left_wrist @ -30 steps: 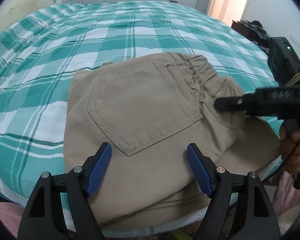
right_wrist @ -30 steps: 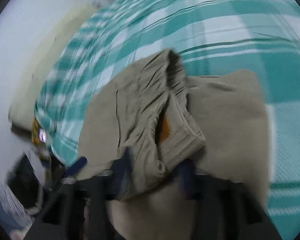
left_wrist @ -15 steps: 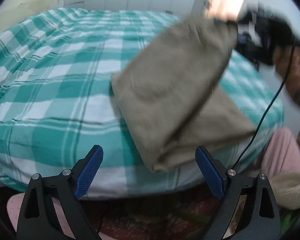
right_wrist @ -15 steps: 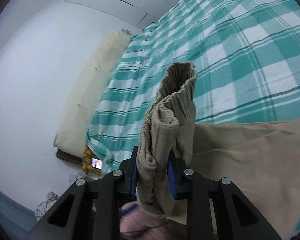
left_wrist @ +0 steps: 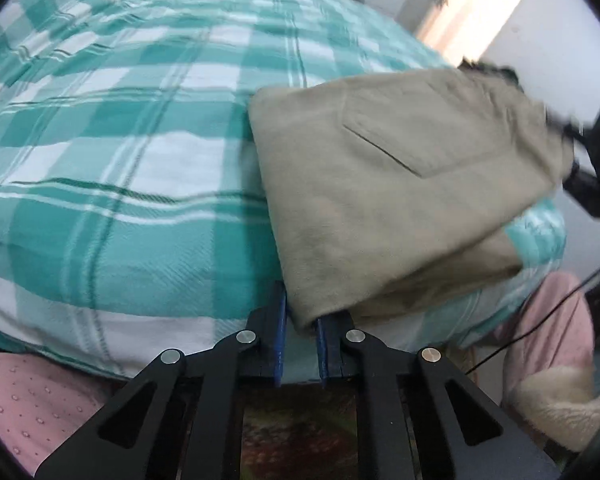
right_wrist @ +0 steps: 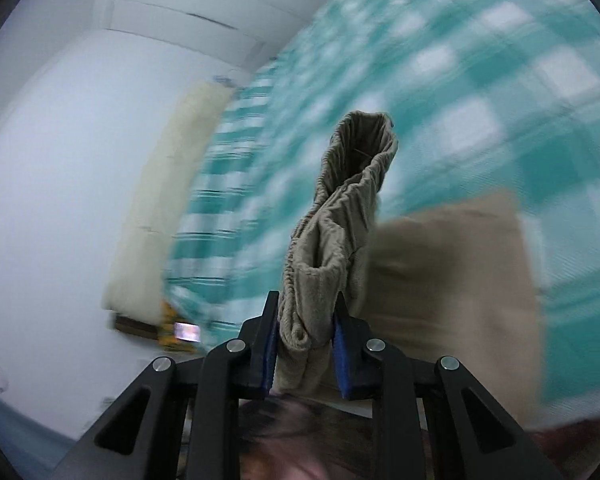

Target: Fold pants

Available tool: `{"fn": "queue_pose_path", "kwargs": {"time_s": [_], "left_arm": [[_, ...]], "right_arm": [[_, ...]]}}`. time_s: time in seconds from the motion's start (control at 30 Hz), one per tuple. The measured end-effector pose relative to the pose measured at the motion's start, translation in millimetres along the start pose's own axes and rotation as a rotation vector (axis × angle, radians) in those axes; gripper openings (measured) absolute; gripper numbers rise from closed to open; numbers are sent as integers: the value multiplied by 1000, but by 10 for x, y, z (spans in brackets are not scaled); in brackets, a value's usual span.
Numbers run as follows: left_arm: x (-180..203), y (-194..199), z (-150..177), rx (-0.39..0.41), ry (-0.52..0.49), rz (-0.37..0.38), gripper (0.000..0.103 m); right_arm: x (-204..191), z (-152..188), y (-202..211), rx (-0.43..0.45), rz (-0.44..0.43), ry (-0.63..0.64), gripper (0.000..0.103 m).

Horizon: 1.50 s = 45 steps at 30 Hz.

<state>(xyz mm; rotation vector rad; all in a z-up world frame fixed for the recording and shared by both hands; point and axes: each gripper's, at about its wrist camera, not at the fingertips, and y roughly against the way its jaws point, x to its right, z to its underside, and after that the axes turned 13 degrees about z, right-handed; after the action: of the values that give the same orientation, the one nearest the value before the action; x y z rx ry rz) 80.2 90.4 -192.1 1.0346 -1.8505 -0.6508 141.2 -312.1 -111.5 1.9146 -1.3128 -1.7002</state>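
The bed [left_wrist: 140,152] with its teal-and-white checked cover fills both views. The folded tan pants [left_wrist: 400,184] are lifted above its near edge, back pocket up. The left gripper [left_wrist: 300,340] pinches their lower folded corner between its blue fingers [left_wrist: 278,344]; the right gripper [right_wrist: 306,344] pinches the gathered elastic waistband [right_wrist: 340,220]

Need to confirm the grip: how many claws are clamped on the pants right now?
2. The left claw pinches the near folded corner of the pants; the right claw grips the bunched waistband.
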Motion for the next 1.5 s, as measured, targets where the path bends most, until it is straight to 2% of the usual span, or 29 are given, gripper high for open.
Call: {"fn": "queue_pose_path", "kwargs": {"time_s": [0.07, 0.13, 0.17, 0.23, 0.3, 0.33, 0.43, 0.5, 0.63, 0.77, 0.9, 1.0, 1.1, 1.2, 1.33, 1.4, 1.5], "left_arm": [[28, -141, 20, -58, -9, -25, 21], [90, -195, 19, -81, -40, -76, 34], [140, -186, 36, -82, -60, -101, 37], [191, -111, 47, -85, -74, -133, 53], [209, 31, 54, -82, -64, -135, 64], [198, 128, 64, -74, -60, -132, 69], [210, 392, 63, -35, -55, -182, 78], [245, 491, 7, -10, -61, -249, 78], [304, 442, -147, 12, -94, -322, 78], [390, 353, -240, 7, -135, -361, 78], [465, 334, -274, 14, -160, -379, 78], [478, 322, -282, 17, -158, -383, 78], [473, 287, -276, 8, -153, -385, 78], [463, 266, -273, 1, -151, -389, 78], [461, 238, -285, -4, -142, -375, 78], [485, 197, -300, -9, -148, -365, 78], [539, 89, -322, -17, -161, -348, 78]], "right_arm": [[261, 203, -104, 18, 177, 64, 23], [469, 492, -353, 12, 368, 186, 23], [499, 584, -407, 32, 387, 226, 23], [421, 665, -381, 99, 411, 280, 25], [327, 605, -316, 97, 416, 307, 34], [309, 570, -282, 92, 433, 327, 44], [283, 492, -31, 157, 508, 390, 47], [193, 488, 155, 214, 555, 455, 47], [-109, 483, 262, 275, 522, 564, 47], [-414, 660, 147, 270, 471, 698, 47], [-464, 816, -90, 244, 482, 792, 47], [-324, 844, -273, 198, 503, 790, 47], [-71, 864, -560, 57, 575, 772, 47], [-9, 918, -576, 77, 577, 785, 47], [-133, 828, -468, 60, 567, 766, 46], [-271, 713, -352, 100, 537, 766, 46], [-452, 473, -325, 170, 554, 795, 46]]}}
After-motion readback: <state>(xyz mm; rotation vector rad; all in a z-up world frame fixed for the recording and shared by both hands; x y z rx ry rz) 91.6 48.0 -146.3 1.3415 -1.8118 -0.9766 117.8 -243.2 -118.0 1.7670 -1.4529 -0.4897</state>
